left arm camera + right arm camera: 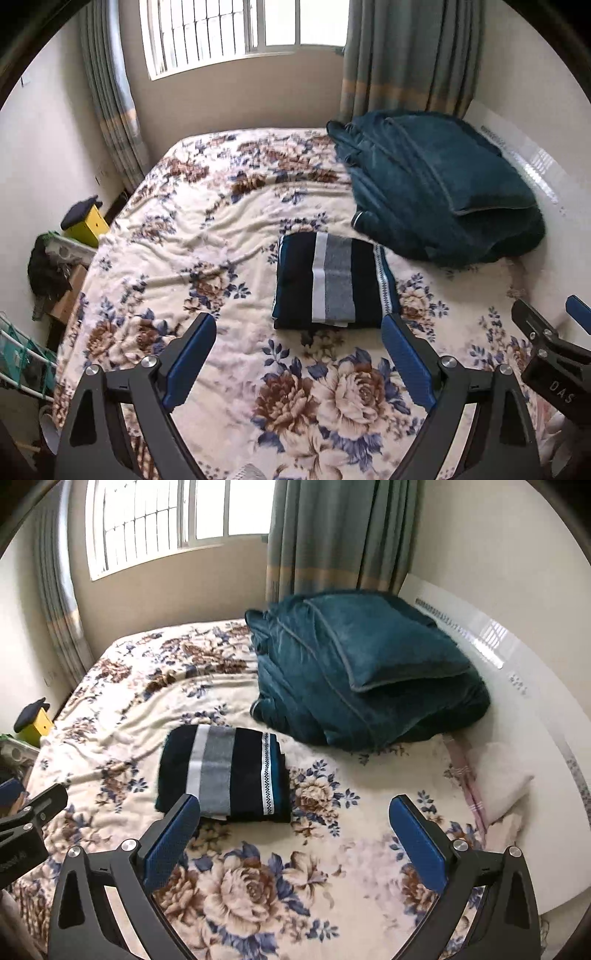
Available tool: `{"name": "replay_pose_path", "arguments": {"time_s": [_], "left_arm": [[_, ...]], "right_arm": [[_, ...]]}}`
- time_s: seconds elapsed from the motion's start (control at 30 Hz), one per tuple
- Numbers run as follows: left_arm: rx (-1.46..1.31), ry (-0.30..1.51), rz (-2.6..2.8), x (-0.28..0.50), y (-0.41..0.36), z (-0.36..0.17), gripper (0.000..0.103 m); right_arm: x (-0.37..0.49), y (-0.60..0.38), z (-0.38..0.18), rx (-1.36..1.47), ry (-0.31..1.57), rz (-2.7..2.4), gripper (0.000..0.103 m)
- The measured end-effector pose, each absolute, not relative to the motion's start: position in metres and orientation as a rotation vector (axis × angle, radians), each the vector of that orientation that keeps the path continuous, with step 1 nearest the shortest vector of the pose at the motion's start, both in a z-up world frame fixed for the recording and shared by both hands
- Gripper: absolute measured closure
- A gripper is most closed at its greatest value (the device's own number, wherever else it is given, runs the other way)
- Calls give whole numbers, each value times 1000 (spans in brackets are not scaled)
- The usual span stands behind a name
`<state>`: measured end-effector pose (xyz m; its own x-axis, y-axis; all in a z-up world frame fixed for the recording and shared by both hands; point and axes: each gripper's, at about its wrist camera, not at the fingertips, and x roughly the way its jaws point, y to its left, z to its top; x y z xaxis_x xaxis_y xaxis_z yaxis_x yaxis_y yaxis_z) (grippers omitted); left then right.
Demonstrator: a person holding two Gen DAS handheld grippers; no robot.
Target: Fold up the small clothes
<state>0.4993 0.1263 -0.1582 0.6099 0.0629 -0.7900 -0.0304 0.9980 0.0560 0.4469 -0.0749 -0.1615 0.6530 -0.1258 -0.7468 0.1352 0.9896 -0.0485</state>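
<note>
Near the bed's (192, 236) middle lies a folded garment (332, 282), teal quilt (436, 188) behind; both grippers (299, 339) (295, 819) wide open, empty.

We see a barred window (236, 29) at upper centre, daylit, grey-green curtains (406, 55) flanking, pale walls (37, 147).

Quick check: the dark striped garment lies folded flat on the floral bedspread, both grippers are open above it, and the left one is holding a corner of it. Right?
One thing is wrong: the left gripper holds nothing. In the left wrist view its blue pads stand wide apart with only floral bedspread between them. The dark striped garment does lie folded flat, and the right gripper is open too.
</note>
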Motion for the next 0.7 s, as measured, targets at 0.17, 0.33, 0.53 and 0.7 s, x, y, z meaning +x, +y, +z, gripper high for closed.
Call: {"name": "replay_pose_path", "arguments": {"time_s": [0.17, 0.33, 0.53, 0.7], "left_arm": [[34, 880, 46, 457, 124, -114, 12], [44, 839, 48, 419, 121, -81, 12], [28, 818, 49, 389, 122, -61, 12], [15, 798, 66, 374, 124, -52, 12]], "right_arm": [[395, -76, -112, 10, 806, -142, 0], [349, -79, -67, 18, 773, -119, 0], [308, -79, -20, 11, 714, -94, 0], [290, -76, -1, 4, 697, -70, 0]]}}
